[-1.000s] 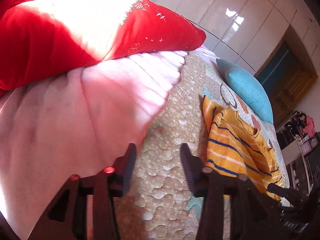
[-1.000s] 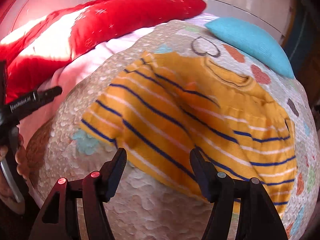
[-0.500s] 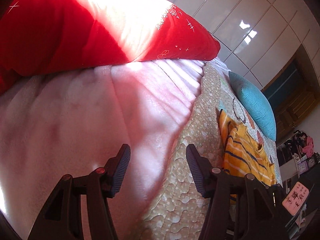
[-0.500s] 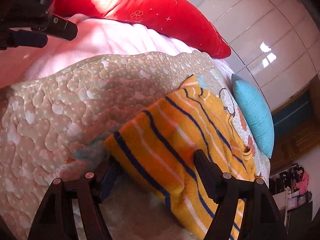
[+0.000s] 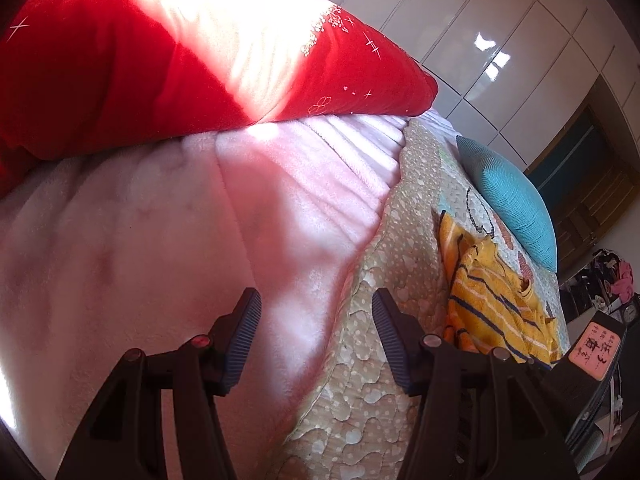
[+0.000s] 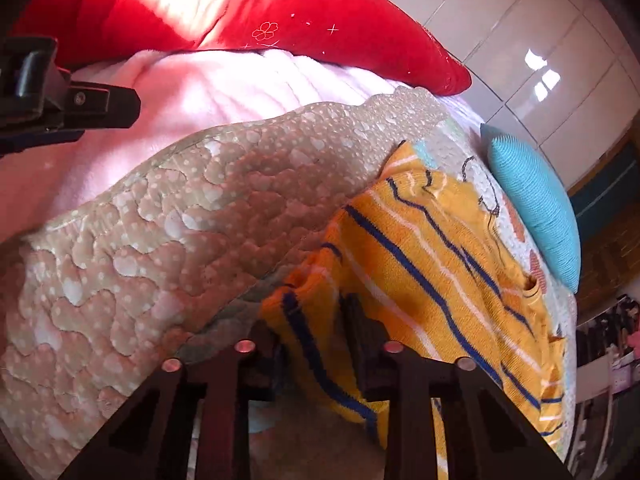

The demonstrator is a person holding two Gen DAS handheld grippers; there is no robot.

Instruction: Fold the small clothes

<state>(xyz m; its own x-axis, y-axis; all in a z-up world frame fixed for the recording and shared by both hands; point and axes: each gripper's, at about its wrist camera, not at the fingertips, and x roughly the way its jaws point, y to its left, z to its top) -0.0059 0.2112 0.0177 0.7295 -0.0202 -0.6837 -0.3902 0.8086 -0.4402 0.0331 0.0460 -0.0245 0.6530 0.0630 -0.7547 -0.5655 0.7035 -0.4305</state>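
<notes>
A small yellow sweater (image 6: 432, 264) with navy and white stripes lies on a beige quilted bed cover (image 6: 168, 240). My right gripper (image 6: 312, 328) is shut on the sweater's near corner, and the cloth bunches up between the fingers. The sweater also shows in the left wrist view (image 5: 492, 296), far right. My left gripper (image 5: 316, 336) is open and empty, above a pink fleece blanket (image 5: 160, 240) and the quilt's edge. Part of the left gripper shows in the right wrist view (image 6: 68, 104) at the far left.
A big red cushion (image 5: 180, 52) lies on the pink blanket at the back. A teal pillow (image 6: 536, 208) lies behind the sweater. White wardrobe doors (image 5: 500, 20) stand behind the bed. Cluttered shelves (image 5: 608, 280) are at the far right.
My right gripper has dropped to the sweater's near corner and closed on it, bunching the cloth. My left gripper has drifted left, away from the sweater, and stays open.
</notes>
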